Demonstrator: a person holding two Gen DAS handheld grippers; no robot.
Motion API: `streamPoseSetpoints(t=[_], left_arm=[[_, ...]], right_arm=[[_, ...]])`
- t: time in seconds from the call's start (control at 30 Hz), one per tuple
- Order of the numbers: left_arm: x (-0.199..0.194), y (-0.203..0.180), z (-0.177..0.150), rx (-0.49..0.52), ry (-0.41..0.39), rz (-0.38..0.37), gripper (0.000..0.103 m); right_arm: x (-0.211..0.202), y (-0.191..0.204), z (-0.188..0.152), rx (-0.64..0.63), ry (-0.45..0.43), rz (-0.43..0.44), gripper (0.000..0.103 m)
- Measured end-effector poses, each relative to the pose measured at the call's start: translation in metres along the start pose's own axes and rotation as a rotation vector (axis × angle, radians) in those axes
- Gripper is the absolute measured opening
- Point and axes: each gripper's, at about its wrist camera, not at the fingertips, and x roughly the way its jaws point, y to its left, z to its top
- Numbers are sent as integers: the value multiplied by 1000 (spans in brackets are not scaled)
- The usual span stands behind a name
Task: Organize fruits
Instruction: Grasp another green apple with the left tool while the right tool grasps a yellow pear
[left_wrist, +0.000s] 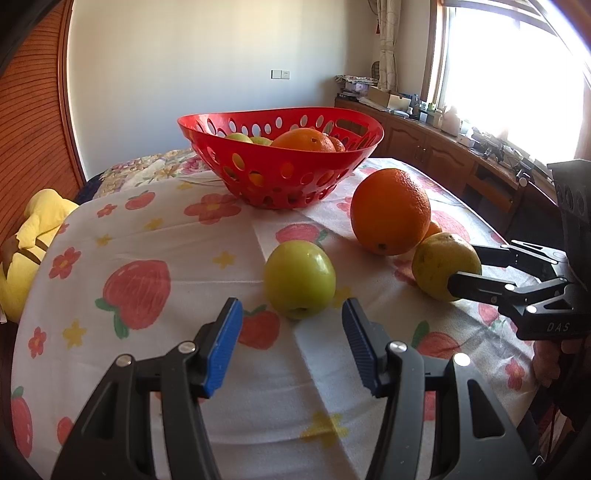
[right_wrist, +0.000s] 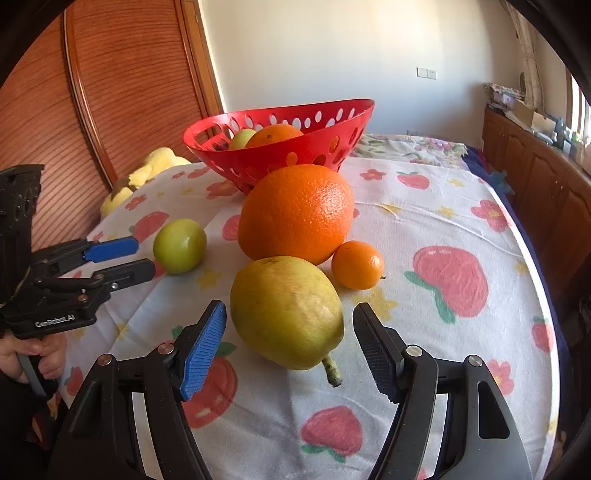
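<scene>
I'd ease my released right claw (right_wrist: 289, 345) squarely around the pear (right_wrist: 286, 312) at twelve o'clock, seemingly touching the orange (right_wrist: 295, 212), while my left claw (left_wrist: 291, 345) waits unclenched.

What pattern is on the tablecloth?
White tablecloth with red strawberries, red flowers and small yellow stars; clearest in the right wrist view.

Worktop (right_wrist: 424, 221) covered by white cloth printed with strawberries and flowers. Red perforated plastic basket (right_wrist: 295, 155) at 12 o'clock. Large orange (right_wrist: 295, 212) central; small orange (right_wrist: 356, 264) touching it at 4 o'clock; yellow-green pear (right_wrist: 286, 312) at 6; green apple (right_wrist: 180, 245) at 9.
</scene>
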Motion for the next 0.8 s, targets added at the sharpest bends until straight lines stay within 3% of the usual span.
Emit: streamPoseSetpoints(t=[0.37,0.8], left_arm=[[2,0,0,13,4,6,56],[21,-4,24,11,65,1,56]], right_arm=[[10,8,-5,-29,14,-50,73],[14,4,-6,-9,27,-29,73]])
